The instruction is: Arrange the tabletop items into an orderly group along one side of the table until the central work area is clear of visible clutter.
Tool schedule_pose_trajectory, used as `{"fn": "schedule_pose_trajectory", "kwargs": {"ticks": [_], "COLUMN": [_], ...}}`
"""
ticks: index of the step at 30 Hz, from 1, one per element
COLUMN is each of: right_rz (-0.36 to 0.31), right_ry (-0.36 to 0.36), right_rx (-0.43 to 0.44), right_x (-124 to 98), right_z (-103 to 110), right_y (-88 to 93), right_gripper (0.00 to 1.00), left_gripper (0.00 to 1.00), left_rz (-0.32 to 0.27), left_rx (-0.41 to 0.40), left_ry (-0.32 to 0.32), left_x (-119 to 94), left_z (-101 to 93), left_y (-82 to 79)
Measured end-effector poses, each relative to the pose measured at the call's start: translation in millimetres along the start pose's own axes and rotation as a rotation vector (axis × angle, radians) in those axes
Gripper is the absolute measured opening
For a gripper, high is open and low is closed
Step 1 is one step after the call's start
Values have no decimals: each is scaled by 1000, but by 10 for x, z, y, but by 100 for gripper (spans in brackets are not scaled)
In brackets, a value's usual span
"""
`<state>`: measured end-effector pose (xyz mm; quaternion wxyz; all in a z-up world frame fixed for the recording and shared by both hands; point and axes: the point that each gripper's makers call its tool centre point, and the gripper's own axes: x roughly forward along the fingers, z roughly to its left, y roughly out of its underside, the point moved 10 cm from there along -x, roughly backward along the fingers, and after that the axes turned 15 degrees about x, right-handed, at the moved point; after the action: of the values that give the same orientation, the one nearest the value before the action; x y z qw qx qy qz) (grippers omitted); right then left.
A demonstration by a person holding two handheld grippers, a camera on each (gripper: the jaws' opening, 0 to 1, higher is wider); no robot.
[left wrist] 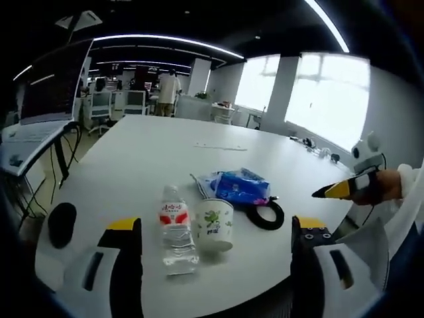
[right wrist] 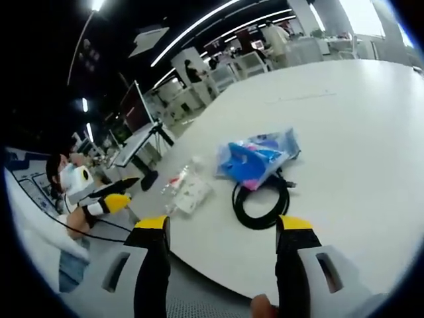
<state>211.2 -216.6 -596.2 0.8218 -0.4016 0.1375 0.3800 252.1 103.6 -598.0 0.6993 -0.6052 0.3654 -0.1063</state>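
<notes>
A clear water bottle [left wrist: 175, 228] with a red label and a white paper cup [left wrist: 215, 224] stand side by side near the white table's [left wrist: 165, 152] front edge. Behind them lie a blue plastic packet [left wrist: 240, 187] and a black cable coil [left wrist: 266, 215]. My left gripper [left wrist: 216, 223] is open and held short of the bottle and cup, empty. In the right gripper view, my right gripper [right wrist: 222, 223] is open in front of the cable coil [right wrist: 262, 202], with the blue packet [right wrist: 255, 159], bottle [right wrist: 179, 179] and cup [right wrist: 193, 194] beyond. Each gripper appears in the other's view: right gripper [left wrist: 334, 191], left gripper [right wrist: 122, 191].
A small black object [left wrist: 61, 224] lies at the table's left front corner. A laptop on a stand [left wrist: 40, 112] is at the left edge. A thin pale strip [left wrist: 222, 147] lies mid-table. Office desks, chairs and people stand far behind. A person's sleeve [left wrist: 407, 192] shows at right.
</notes>
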Motion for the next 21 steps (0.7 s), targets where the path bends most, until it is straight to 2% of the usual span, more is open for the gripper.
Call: {"fn": "schedule_pose_trajectory", "kwargs": {"ticks": [3,5,9,21], "right_rz": [18,23,40,93], "right_ry": [-14,-21,-41,-119], "right_rx": [-30,-39,-56,-83], "right_x": [48,72,129,348], "right_z": [46,66,121,256], "right_y": [-28,-46,-74,-135], "right_gripper": [62,62,61,59], "left_gripper": [95,93,94,92], "left_rz": [11,29,34,49], "left_rx": [16,20,28,35], "left_ry": [21,56,78,77], "left_x": [6,14,7,1], "left_z": [-30,-56,-80,-83], "left_y": [10,30,29,40]}}
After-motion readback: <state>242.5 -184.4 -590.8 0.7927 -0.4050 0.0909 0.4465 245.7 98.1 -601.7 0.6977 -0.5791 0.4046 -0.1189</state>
